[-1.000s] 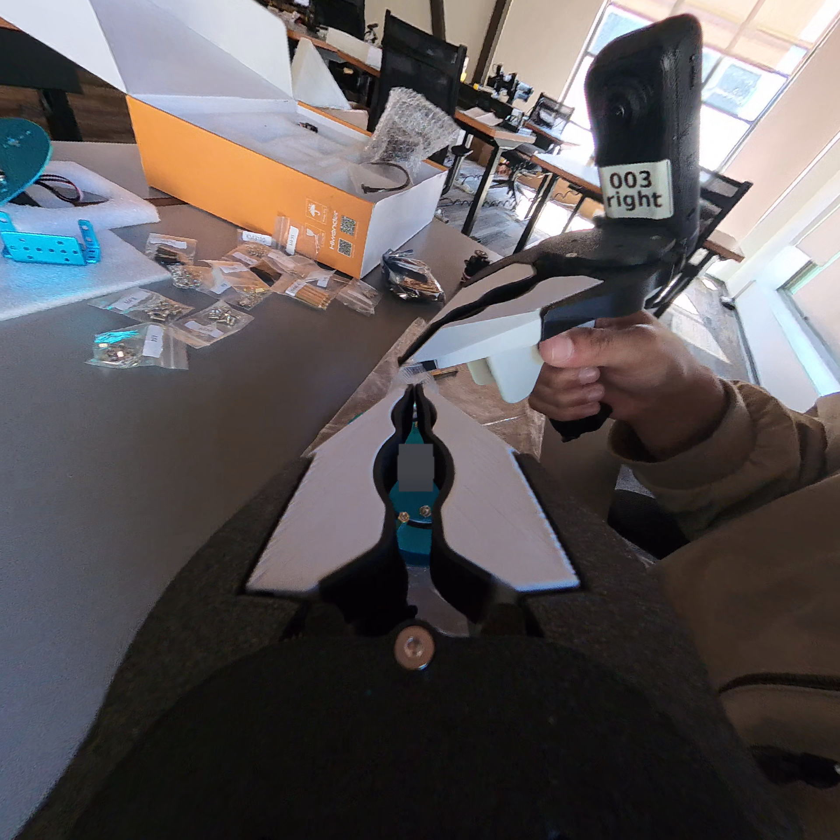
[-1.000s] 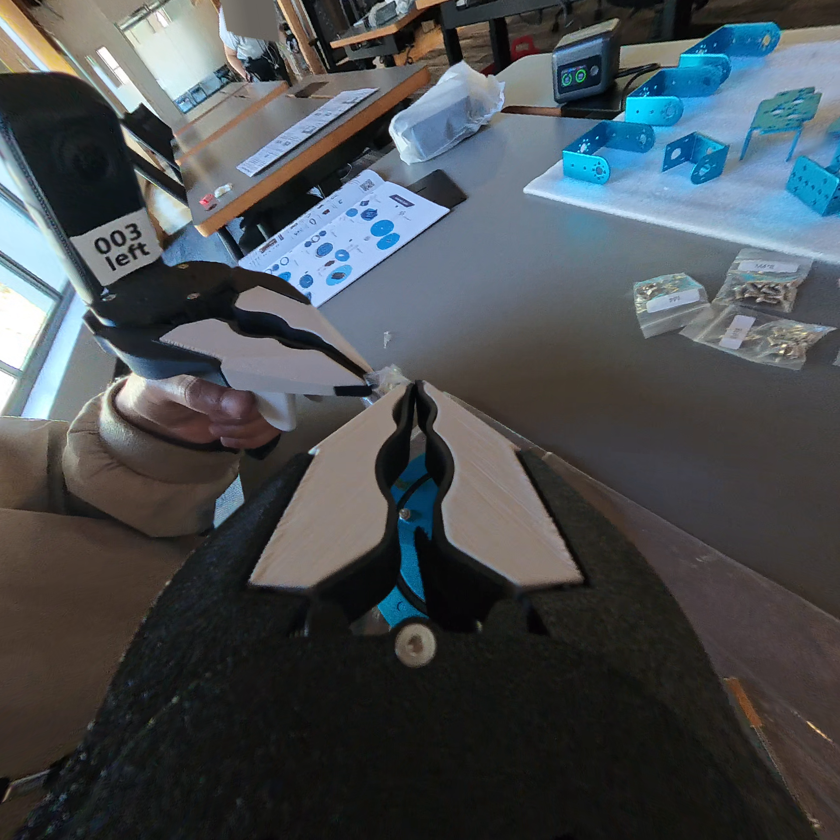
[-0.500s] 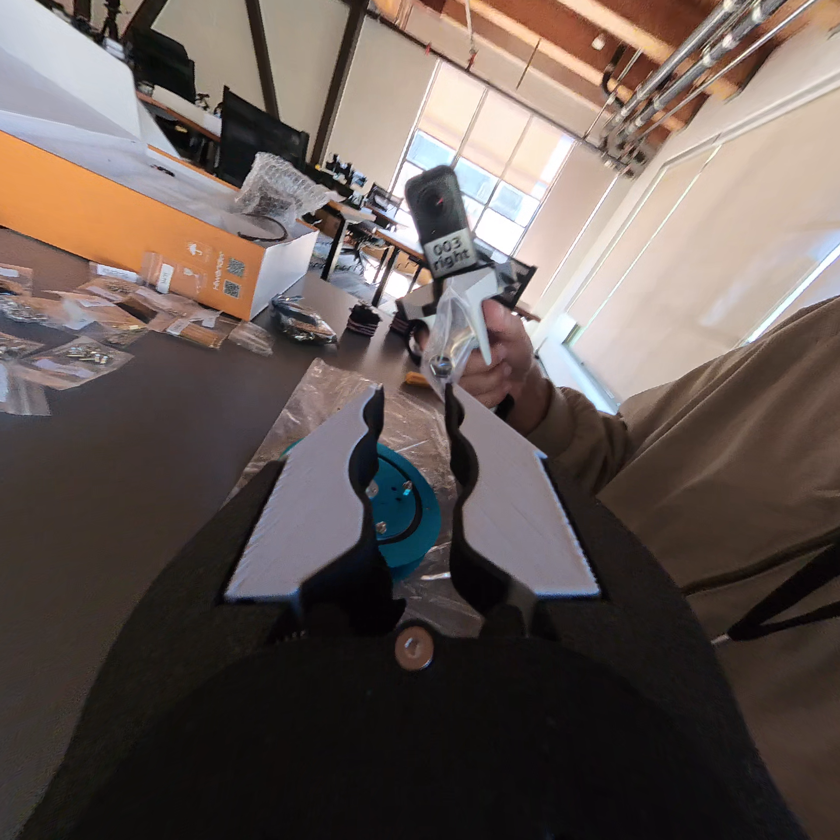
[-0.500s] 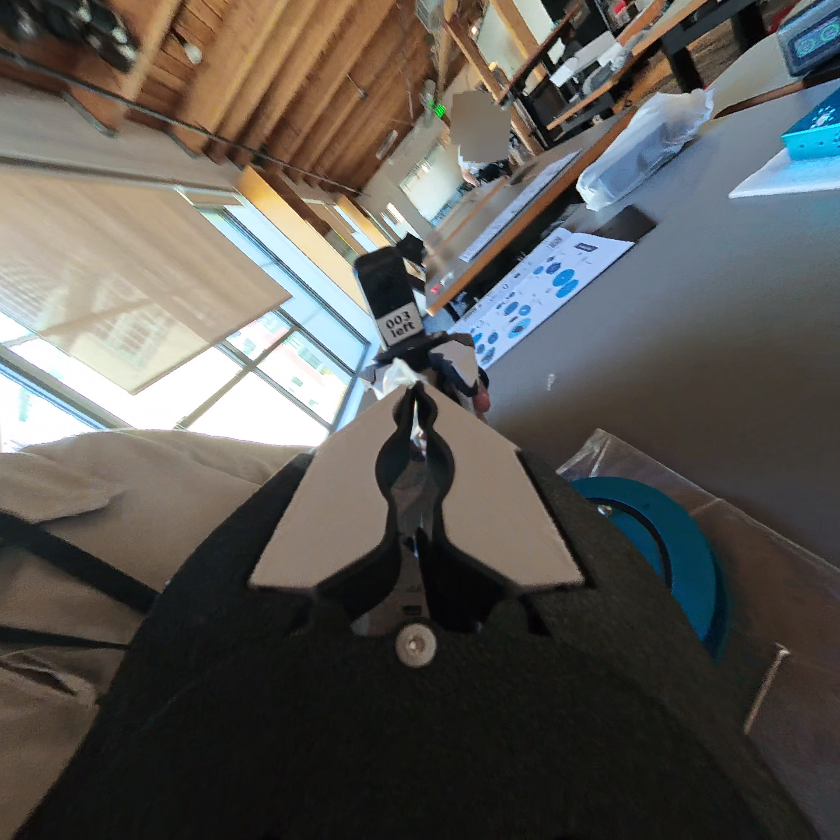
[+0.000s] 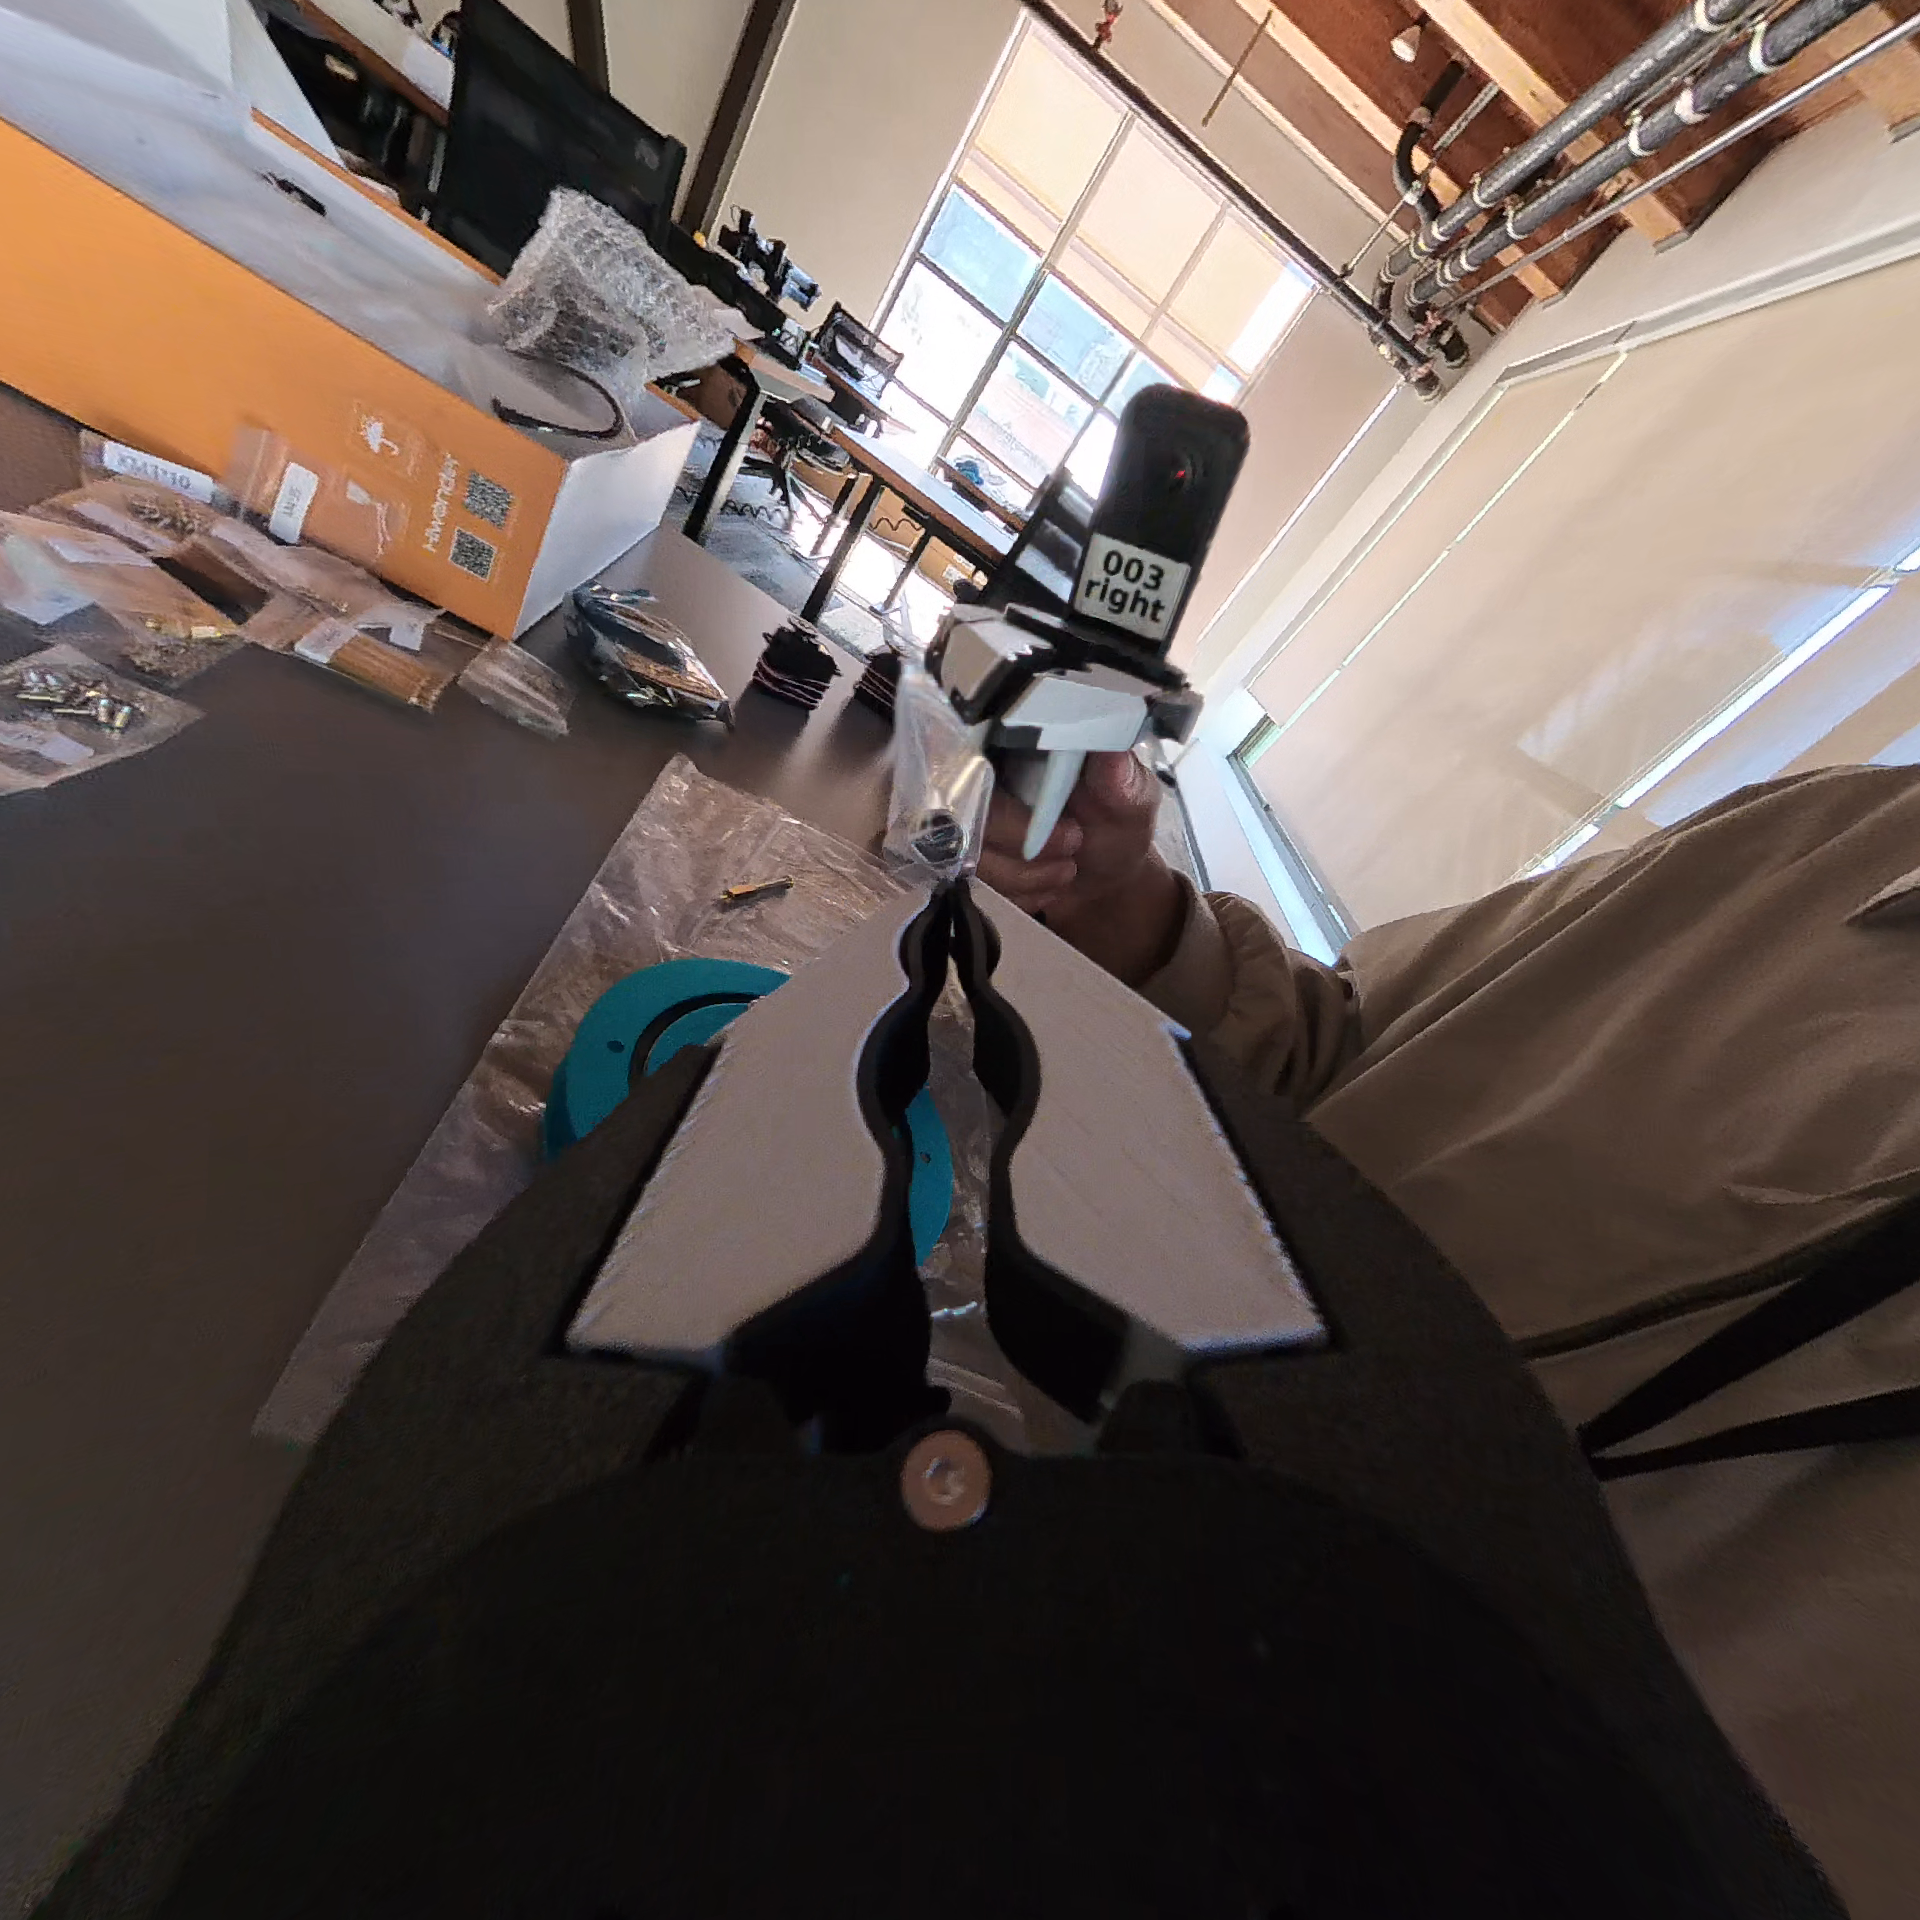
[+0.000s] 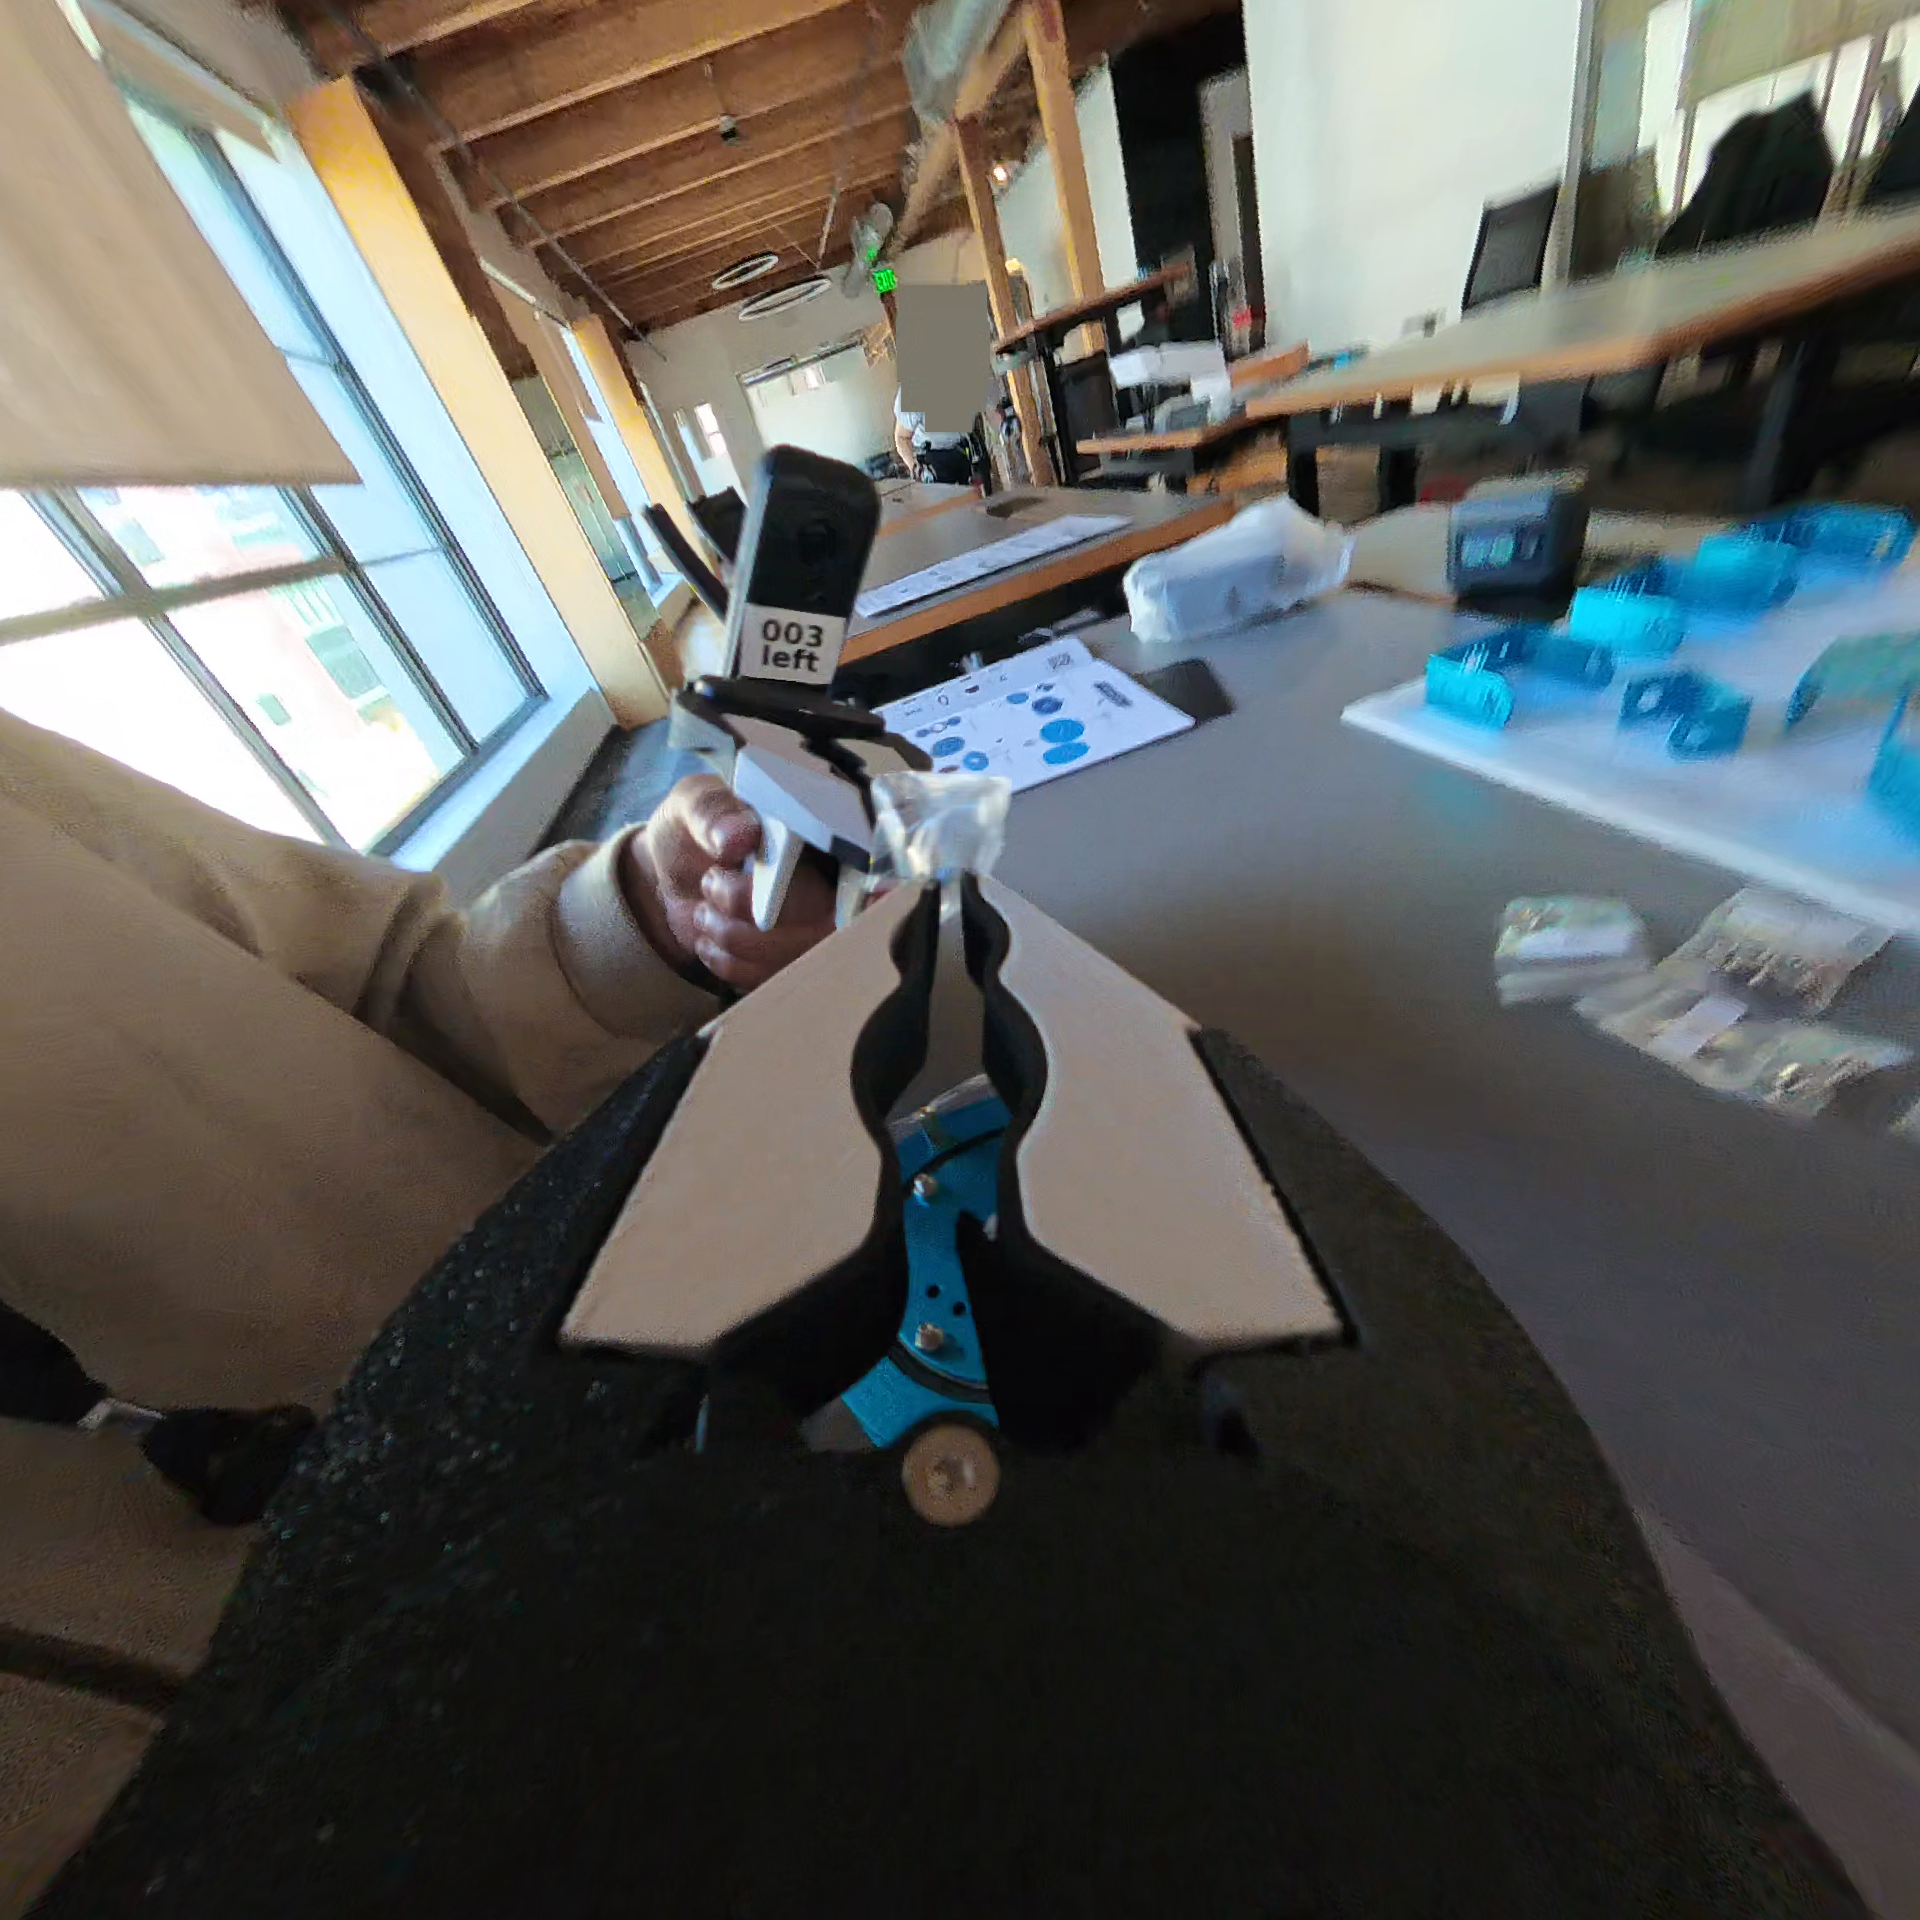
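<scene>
My right gripper is raised above the table and shut on the top of a small clear plastic bag. In the left wrist view the bag hangs from the right gripper, with a small dark part in its bottom. My left gripper is shut on the bag's lower edge. In the right wrist view the left gripper meets the bag from the left. Below, a teal disc lies on a larger clear plastic bag on the dark table.
An orange and white box, bubble wrap and several small hardware bags are at the left. A small brass part lies on the plastic. An instruction sheet and a white pad with blue brackets lie farther off. My hands' fingertips stand some 6 cm from each other.
Both grippers rose from the table. The right one lifted the small bag. The left one opened half a second ago and has shut again on the bag's lower edge.
</scene>
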Demonstrator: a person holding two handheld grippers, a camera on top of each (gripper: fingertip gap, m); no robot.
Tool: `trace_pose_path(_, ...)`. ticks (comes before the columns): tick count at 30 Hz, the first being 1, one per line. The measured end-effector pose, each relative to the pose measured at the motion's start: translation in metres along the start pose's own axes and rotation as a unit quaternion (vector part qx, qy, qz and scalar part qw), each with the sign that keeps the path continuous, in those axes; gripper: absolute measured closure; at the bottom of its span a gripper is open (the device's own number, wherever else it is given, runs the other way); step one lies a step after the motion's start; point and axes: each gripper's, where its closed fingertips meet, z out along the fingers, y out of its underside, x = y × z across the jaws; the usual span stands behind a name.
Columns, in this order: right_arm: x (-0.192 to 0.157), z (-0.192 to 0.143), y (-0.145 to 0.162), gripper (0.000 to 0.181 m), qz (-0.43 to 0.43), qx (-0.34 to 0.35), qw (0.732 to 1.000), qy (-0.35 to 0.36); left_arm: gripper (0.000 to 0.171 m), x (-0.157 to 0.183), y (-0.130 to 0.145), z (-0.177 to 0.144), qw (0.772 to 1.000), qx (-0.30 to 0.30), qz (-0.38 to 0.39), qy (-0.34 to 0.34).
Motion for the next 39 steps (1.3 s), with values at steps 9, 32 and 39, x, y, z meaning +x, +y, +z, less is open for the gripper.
trace_pose_path(9, -0.007, -0.002, 0.003, 0.181, -0.031, -0.034, 0.998, -0.048, 0.171, 0.02, 0.007, 0.001, 0.998, -0.044, 0.034, 0.037)
trace_pose_path(32, -0.019, -0.001, 0.011, 0.17, -0.022, -0.041, 0.995, -0.09, 0.171, 0.015, 0.008, 0.005, 0.998, -0.05, 0.042, 0.012)
trace_pose_path(39, -0.021, 0.005, 0.017, 0.166, 0.003, -0.048, 0.994, -0.101, 0.171, 0.014, 0.011, 0.009, 0.994, -0.076, 0.072, -0.007)
